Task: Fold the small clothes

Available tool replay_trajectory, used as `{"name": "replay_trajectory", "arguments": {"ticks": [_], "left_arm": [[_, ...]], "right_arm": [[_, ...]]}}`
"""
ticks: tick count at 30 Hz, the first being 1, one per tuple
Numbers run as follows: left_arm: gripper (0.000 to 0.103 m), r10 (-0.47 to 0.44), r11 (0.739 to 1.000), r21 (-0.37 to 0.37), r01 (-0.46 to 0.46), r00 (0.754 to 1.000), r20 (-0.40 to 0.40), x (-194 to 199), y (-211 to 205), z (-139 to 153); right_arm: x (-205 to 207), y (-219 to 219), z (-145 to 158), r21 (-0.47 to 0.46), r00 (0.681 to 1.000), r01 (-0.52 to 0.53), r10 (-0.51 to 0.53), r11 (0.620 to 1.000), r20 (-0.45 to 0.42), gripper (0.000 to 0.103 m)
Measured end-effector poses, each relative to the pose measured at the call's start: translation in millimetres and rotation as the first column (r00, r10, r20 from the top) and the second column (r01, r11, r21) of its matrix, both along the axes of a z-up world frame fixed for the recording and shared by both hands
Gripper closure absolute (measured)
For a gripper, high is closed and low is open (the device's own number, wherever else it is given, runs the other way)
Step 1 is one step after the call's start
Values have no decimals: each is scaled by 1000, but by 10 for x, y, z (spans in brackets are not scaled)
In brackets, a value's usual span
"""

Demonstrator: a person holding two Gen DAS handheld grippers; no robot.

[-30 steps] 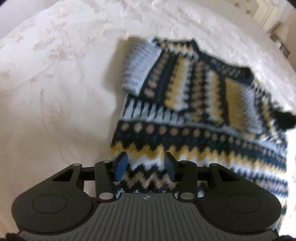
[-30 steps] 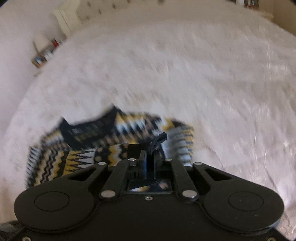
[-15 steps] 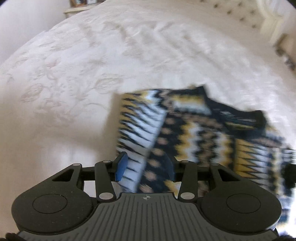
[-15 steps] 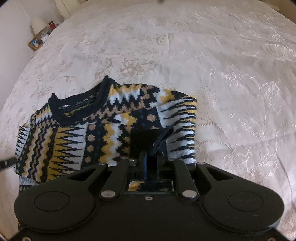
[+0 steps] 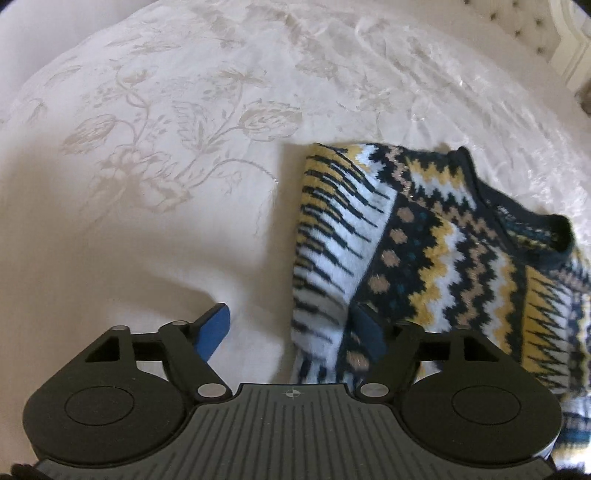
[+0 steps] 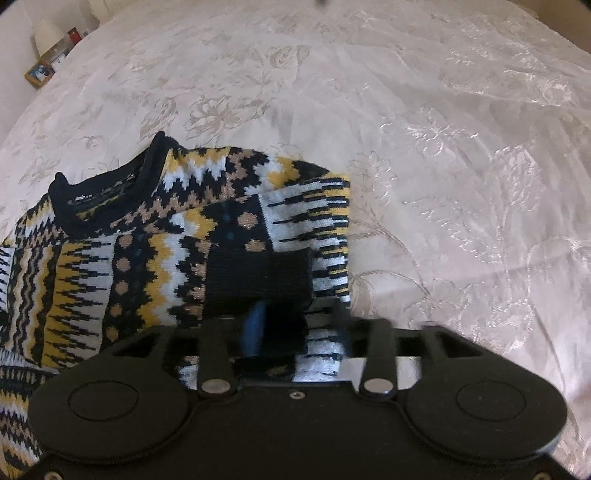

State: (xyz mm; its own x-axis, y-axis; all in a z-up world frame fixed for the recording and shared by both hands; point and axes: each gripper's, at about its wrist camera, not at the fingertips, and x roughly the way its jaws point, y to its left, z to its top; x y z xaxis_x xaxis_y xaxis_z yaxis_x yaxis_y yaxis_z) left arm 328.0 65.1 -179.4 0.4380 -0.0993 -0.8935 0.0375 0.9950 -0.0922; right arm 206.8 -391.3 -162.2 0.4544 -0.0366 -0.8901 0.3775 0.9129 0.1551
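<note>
A small knitted sweater [image 5: 436,251] in navy, yellow, white and tan zigzags lies on a white bedspread [image 5: 177,155]. Both sleeves are folded in over its front. In the left wrist view my left gripper [image 5: 291,326] is open, its jaws straddling the sweater's left folded edge, right finger over the knit. In the right wrist view the sweater [image 6: 122,251] lies left of centre, and the right sleeve's navy cuff [image 6: 258,280] rests on it. My right gripper [image 6: 295,325] is open just above the cuff, which lies loose between the blurred jaws.
The embroidered bedspread [image 6: 443,147] stretches all round the sweater. A tufted headboard [image 5: 532,33] is at the far right in the left wrist view. A bedside shelf with a framed picture [image 6: 38,74] and a lamp is at the far left in the right wrist view.
My right gripper was shut on the sleeve cuff; it has opened and the cuff now lies on the sweater. My left gripper has moved left, to the sweater's folded edge.
</note>
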Motion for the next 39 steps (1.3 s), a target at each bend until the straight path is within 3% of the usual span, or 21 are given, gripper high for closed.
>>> {"name": "replay_trajectory", "arguments": {"ticks": [2, 8, 12, 19, 26, 39], "left_arm": [[22, -7, 1000, -5, 7, 1000, 5, -95, 12, 63], [19, -29, 999, -12, 29, 1000, 7, -551, 110, 247], [9, -49, 999, -13, 49, 999, 1, -914, 159, 314], [9, -57, 998, 2, 57, 998, -33, -1532, 251, 281], [9, -45, 998, 30, 47, 995, -90, -2046, 333, 139], [9, -139, 989, 33, 143, 983, -117, -2659, 282, -2]], "right_arm": [[-63, -4, 43, 11, 1000, 2, -3, 1000, 15, 23], [-396, 41, 207, 60, 998, -18, 15, 998, 62, 18], [-663, 121, 268, 90, 996, -49, 43, 995, 77, 14], [-1178, 289, 221, 135, 989, -143, 137, 980, 57, 12], [-1639, 437, 85, 193, 962, -270, 271, 943, 22, 11], [-2290, 750, -94, 267, 914, -386, 405, 883, -19, 11]]}}
